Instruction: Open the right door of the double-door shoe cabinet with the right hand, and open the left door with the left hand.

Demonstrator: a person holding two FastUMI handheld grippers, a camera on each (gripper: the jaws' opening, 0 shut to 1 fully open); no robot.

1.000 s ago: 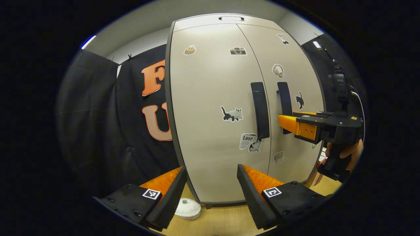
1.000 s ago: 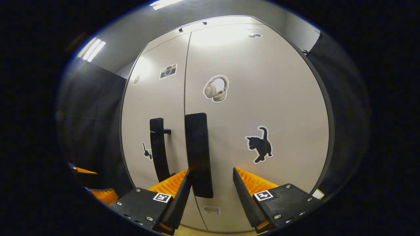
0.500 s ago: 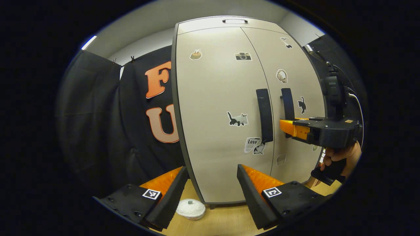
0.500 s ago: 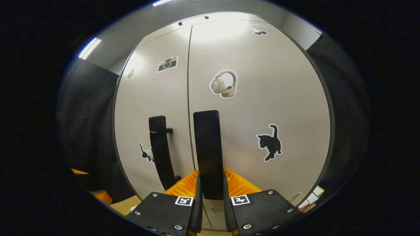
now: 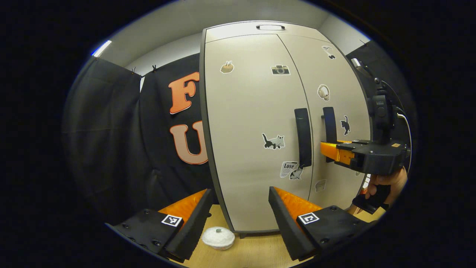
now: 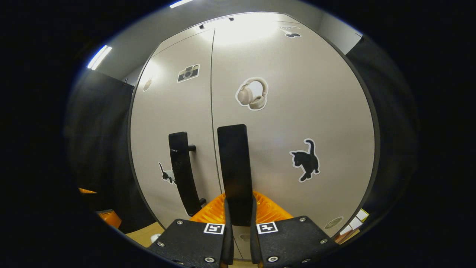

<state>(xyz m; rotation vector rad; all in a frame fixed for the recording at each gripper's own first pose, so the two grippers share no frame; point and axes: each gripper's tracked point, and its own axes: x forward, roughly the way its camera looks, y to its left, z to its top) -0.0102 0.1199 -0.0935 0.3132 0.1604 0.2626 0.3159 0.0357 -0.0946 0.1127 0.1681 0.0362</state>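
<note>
With my right claw [image 6: 238,223] pinching the lower end of the right door's handle [image 6: 233,163] and both cabinet doors shut, I judge the next move an outward pull, while my left claw [image 5: 240,208] waits spread, short of the left handle [image 5: 303,137].

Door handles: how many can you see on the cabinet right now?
2. The left handle stands free on the left door; the right handle is on the right door, its lower end between the right gripper jaws.
</note>
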